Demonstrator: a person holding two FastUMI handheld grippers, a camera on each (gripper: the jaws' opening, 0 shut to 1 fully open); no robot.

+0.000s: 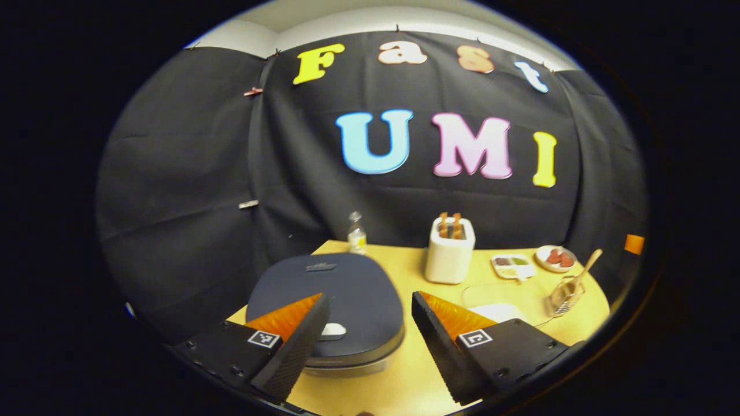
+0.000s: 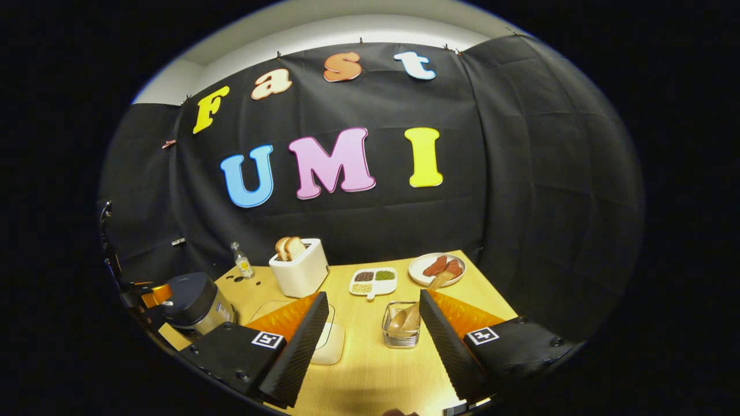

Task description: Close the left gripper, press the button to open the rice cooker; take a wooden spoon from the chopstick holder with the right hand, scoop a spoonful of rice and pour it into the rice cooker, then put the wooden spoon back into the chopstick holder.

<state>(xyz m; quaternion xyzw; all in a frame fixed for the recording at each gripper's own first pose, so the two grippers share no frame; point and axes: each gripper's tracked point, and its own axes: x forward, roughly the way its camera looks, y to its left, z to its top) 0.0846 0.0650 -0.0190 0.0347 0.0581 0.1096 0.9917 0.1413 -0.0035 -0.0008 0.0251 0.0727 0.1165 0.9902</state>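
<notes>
Rice cooker [image 1: 326, 303]: lid down, at the table's [image 1: 399, 381] left end, its pale release button [image 1: 333, 331] on the front edge just beside the inner face of the left gripper's [image 1: 364, 323] left finger; that gripper hovers above with jaws spread wide, not yet closed for the press. Wooden spoon [image 2: 413, 309]: bowl down in the clear chopstick holder [image 2: 401, 325], handle slanting up and right. It lies ahead between the spread, empty jaws of the right gripper [image 2: 370, 323], the nearer tool.

Rice cooker [image 1: 341, 300] button — partly behind a finger; wooden spoon [image 2: 407, 318] bowl blurred through glass.
</notes>
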